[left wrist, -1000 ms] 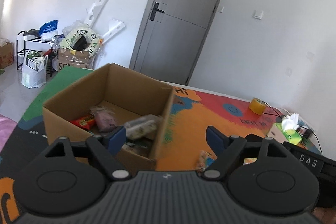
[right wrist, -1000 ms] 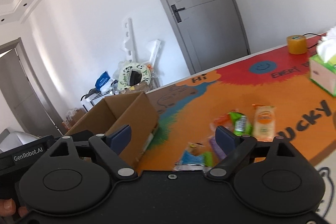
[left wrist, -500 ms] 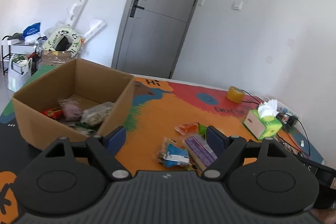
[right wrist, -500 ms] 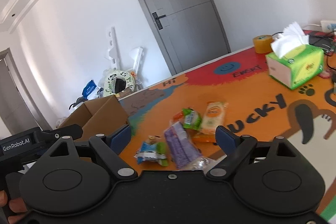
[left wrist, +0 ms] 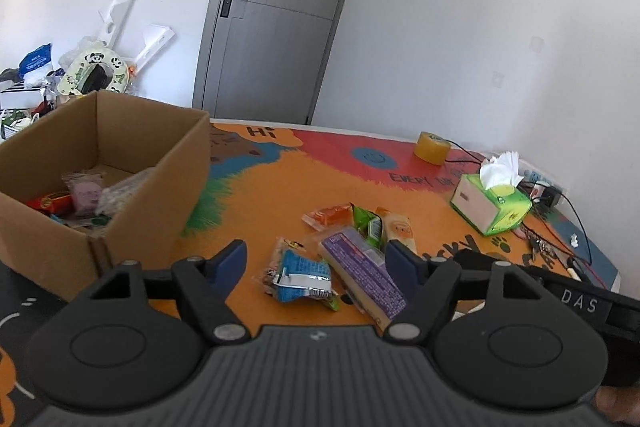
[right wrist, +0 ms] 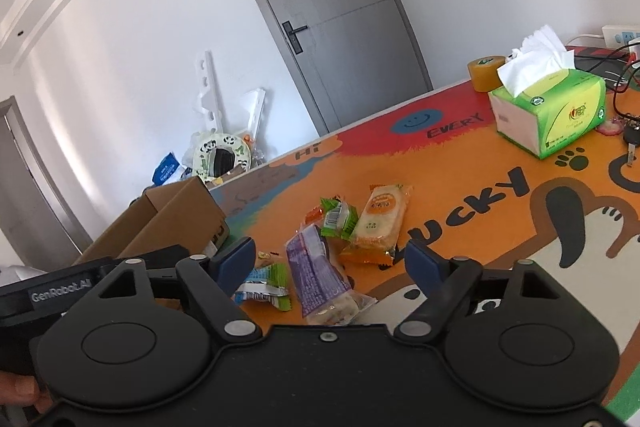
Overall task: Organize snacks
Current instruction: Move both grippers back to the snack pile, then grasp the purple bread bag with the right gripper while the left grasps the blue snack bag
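Snacks scattered on a counter (left wrist: pixel 280 187) covered by a colourful printed mat, seen from both wrist cameras. Left gripper (left wrist: pixel 316 259): blue-padded jaws closing, with nothing pressed between them; in its view the blue packet (left wrist: pixel 302 277) and the purple packet (left wrist: pixel 362 273) lie on the mat in the gap between the fingers. Right gripper (right wrist: pixel 330 259): jaws likewise closing, and empty; the purple packet (right wrist: pixel 320 275) lies below the gap, the blue packet (right wrist: pixel 264 285) beside its left finger. Beyond these, close together, lie a green packet (right wrist: pixel 340 217), a pale orange-labelled packet (right wrist: pixel 380 219) and a small orange packet (left wrist: pixel 330 215), the green one overlapping its neighbours. Cardboard box (left wrist: pixel 120 163): open-topped, standing on the counter to the left of the pile and apart from it, and already holding several snacks, among them a red wrapper (left wrist: pixel 50 202), a pink pouch (left wrist: pixel 84 191) and a clear bag (left wrist: pixel 120 189). Tissue box (right wrist: pixel 552 111): green and white, upright, on the far right of the mat, with a roll of yellow tape (right wrist: pixel 484 73) just behind it. Background: a grey door (right wrist: pixel 336 23) and clutter against the white wall.
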Motion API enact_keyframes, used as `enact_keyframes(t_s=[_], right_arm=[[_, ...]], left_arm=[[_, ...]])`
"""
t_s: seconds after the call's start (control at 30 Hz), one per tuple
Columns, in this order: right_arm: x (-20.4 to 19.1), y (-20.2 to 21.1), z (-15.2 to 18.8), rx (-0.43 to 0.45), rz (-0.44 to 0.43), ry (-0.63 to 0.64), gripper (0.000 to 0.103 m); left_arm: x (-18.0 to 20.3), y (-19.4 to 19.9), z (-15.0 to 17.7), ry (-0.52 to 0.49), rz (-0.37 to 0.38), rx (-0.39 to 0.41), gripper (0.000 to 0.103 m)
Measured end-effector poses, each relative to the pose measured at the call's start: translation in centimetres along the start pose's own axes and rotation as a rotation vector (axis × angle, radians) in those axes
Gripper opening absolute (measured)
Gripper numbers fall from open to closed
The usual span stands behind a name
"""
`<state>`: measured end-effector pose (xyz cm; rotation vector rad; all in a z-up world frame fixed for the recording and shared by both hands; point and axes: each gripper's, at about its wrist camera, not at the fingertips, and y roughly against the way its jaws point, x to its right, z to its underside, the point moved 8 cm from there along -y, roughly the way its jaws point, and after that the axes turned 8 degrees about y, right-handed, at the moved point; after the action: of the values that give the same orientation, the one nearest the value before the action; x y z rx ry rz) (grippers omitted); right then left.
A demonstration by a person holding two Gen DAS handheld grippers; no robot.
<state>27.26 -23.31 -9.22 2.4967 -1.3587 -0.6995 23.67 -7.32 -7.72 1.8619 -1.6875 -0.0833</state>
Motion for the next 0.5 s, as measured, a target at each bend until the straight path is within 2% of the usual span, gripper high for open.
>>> enact_keyframes(t_s=[0.13, 0.47, 0.5], right_arm=[[-0.3, -0.9, 0.2, -0.012, 0.007, 0.026, 0.078], [-1.0, -3.8, 0.8, -0.064, 0.004, 0.070, 0.076], [-1.0, -4.4, 0.9, -0.076, 0.004, 0.074, 0.070]], left_arm=[[-0.2, -1.4, 0.5, 0.009, -0.004, -0.034, 0.060], [-0.9, -4.0, 1.3, 0.024, -0.012, -0.077, 0.043], [-1.0, -4.2, 1.3, 0.024, -0.012, -0.072, 0.041]])
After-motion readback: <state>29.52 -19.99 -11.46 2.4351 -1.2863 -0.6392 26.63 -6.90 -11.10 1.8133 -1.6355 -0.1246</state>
